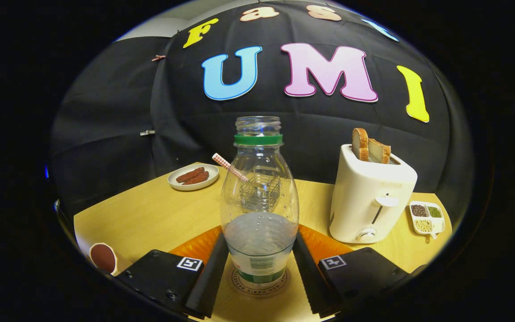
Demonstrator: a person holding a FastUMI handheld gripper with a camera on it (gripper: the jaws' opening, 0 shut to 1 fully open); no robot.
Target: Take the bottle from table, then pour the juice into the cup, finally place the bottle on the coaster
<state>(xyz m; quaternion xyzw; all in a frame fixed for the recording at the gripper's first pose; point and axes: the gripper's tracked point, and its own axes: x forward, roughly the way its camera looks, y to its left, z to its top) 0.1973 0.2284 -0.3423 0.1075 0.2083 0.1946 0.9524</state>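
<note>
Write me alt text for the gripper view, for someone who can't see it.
The gripper has both fingers against a clear, uncapped bottle standing upright on a round coaster on a wooden table; a toaster holding bread stands beyond.

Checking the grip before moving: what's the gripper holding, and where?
The gripper holds the bottle by its lower body, one finger pressing each side, above the coaster.

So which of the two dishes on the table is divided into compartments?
The small tray right of the toaster, holding separate grains; the round plate beyond the bottle is undivided. Gripper fingers flank the bottle.

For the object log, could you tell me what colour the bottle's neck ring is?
Green, on the bottle, clearest in the gripper view.
</note>
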